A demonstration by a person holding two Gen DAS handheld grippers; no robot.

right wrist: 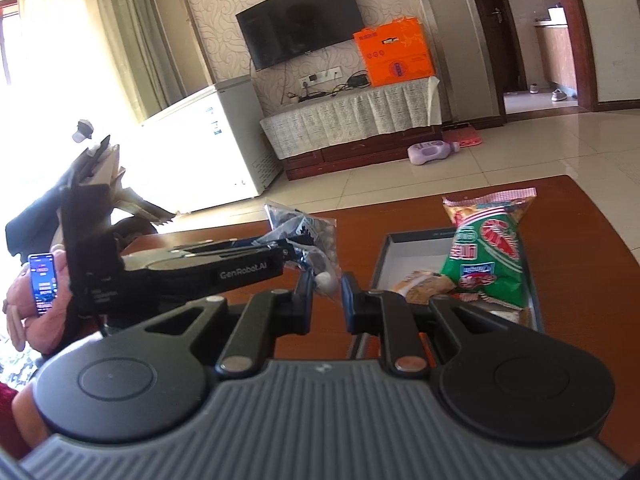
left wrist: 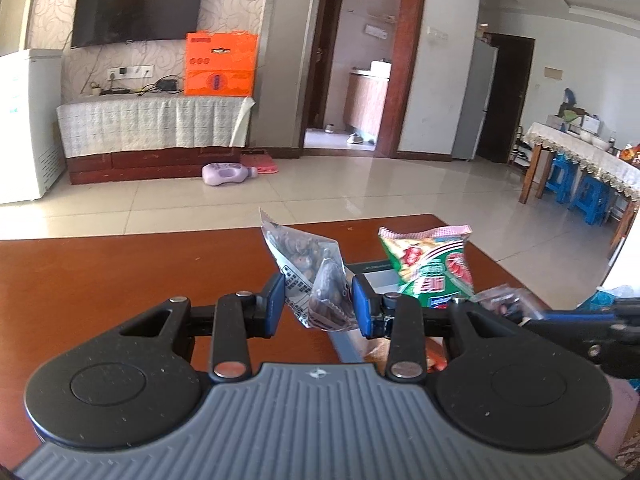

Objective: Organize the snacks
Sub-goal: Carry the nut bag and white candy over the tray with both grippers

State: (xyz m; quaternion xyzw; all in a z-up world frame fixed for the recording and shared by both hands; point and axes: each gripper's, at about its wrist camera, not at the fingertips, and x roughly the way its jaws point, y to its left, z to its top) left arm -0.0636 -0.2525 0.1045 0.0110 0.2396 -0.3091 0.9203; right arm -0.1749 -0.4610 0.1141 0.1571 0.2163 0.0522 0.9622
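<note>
Here, the left gripper [left wrist: 318,302] is clamping partway closed on a clear packet of snacks [left wrist: 308,272], holding it up above the brown table [left wrist: 120,280]. The right gripper [right wrist: 326,300] is pinching nearly closed on a small clear packet with something white [right wrist: 325,278] inside. Just to the right, a green bag [right wrist: 488,252] is standing in an open box [right wrist: 416,242] alongside other snacks.

A home living room: beyond the jaws a wall-mounted television [left wrist: 138,6], cloth-covered cabinet [left wrist: 152,124], tiled floor [left wrist: 340,188], curtains [right wrist: 92,40]
</note>
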